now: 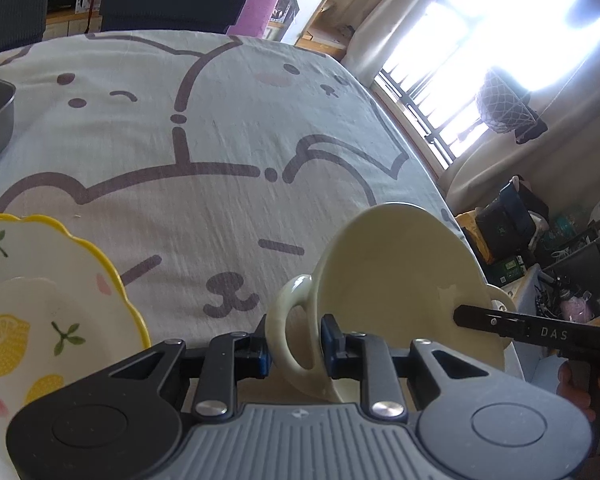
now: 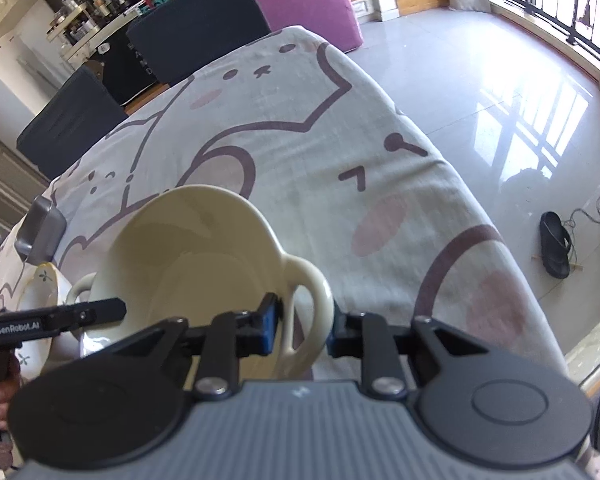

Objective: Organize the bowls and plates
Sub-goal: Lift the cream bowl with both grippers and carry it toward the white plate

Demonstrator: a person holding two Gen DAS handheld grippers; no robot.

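Bowl (image 1: 404,280): cream, tilted, lifted just right of lemon plate (image 1: 40,300).
Left hand-held gripper (image 1: 296,350): clamped on near handle.
Right hand-held gripper (image 2: 302,326): clamped on opposite handle.

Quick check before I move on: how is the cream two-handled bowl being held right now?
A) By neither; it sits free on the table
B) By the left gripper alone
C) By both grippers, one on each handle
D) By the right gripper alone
C: the left gripper is shut on one loop handle of the cream bowl, and the right gripper is shut on the opposite handle.
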